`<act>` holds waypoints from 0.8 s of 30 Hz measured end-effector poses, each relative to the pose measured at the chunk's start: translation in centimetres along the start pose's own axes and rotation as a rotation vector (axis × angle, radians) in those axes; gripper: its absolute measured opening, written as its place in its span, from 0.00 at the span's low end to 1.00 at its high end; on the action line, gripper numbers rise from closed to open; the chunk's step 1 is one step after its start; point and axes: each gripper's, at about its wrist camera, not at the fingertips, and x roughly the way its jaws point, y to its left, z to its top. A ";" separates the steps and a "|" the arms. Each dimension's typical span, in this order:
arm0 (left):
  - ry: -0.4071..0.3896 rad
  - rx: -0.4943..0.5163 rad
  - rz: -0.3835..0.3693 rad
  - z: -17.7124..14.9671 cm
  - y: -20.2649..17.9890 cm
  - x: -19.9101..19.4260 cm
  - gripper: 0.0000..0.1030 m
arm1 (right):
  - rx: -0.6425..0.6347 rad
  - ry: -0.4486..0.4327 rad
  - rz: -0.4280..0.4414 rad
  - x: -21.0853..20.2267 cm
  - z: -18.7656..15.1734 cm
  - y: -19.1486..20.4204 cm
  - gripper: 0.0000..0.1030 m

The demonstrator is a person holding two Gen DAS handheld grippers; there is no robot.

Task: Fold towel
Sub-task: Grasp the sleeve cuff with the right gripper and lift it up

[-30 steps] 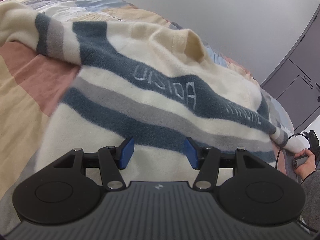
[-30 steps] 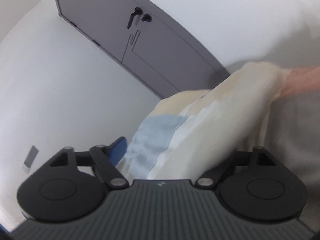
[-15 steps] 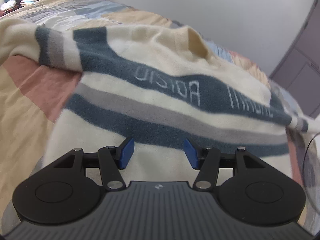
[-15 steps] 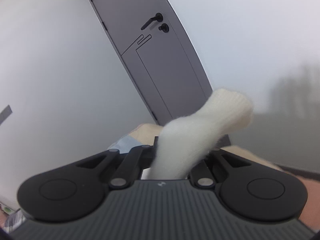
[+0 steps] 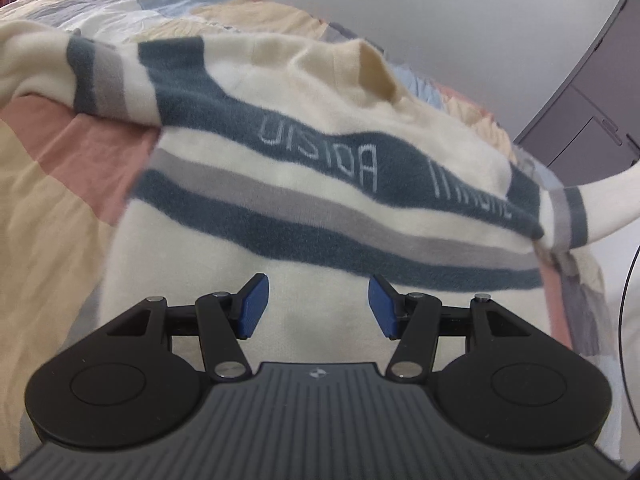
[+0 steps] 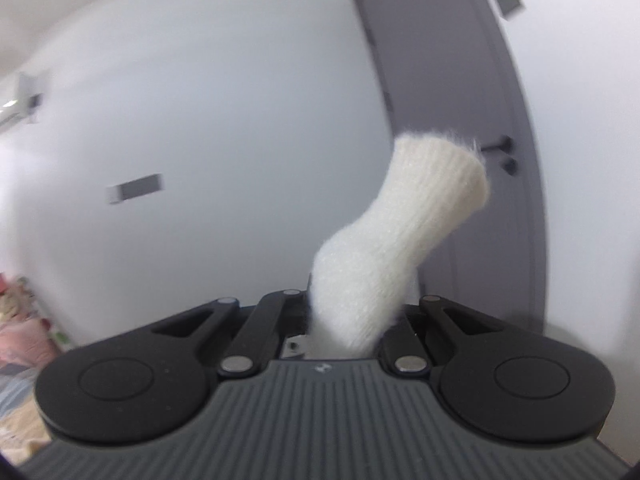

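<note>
A: Right, towel (image 5: 320, 184) first. Cream, fuzzy, with dark teal and grey stripes and pale lettering on one teal band. In the left wrist view it lies rumpled over the patchwork bedspread (image 5: 68, 184) and fills the middle of the frame. One end narrows to a tail at the right edge and lifts off the bed toward the upper right.

B: And in the other view?

A: In the right wrist view a cream ribbed end of the towel (image 6: 400, 240) sticks up from between the fingers, centre frame, leaning toward the upper right. The right gripper (image 6: 344, 332) is clamped on it, jaws drawn close together with the fabric bunched between them.

B: Left gripper (image 5: 318, 306)?

A: Jaws stand apart at a middling width, blue pads (image 5: 254, 306) plainly separated. Nothing between them; cream towel shows beyond the gap, lower centre of the frame. I cannot tell whether the tips touch the cloth.

B: Surroundings?

A: Grey door (image 6: 460, 120) with a dark handle on the right of the right wrist view, pale wall (image 6: 220, 120) to its left. The door (image 5: 592, 112) shows again at the upper right of the left wrist view. Thin dark cable (image 5: 624, 300) curves down the right edge there.
</note>
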 end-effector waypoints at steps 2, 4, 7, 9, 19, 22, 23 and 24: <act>-0.026 -0.002 -0.022 0.3 0.3 -0.9 0.60 | -0.042 0.013 0.042 -2.1 0.6 3.6 0.09; -0.041 -0.012 -0.017 0.4 0.8 -1.5 0.60 | -0.089 0.014 0.100 -4.3 0.6 7.0 0.09; -0.058 -0.053 -0.034 0.8 2.1 -2.4 0.60 | -0.188 -0.011 0.198 -7.5 0.3 12.1 0.09; -0.048 -0.053 -0.028 1.1 2.7 -2.5 0.60 | -0.246 -0.018 0.268 -9.0 0.1 14.8 0.09; -0.095 -0.184 -0.081 2.3 6.4 -5.0 0.60 | -0.497 0.028 0.535 -16.6 -7.9 25.0 0.10; -0.090 -0.205 -0.092 2.6 7.0 -5.2 0.60 | -0.518 0.104 0.590 -19.5 -12.2 26.9 0.10; -0.095 -0.221 -0.100 2.7 7.3 -5.3 0.60 | -0.518 0.142 0.602 -19.9 -13.7 27.2 0.10; -0.098 -0.232 -0.103 2.7 7.6 -5.4 0.60 | -0.520 0.186 0.612 -20.1 -15.0 27.7 0.10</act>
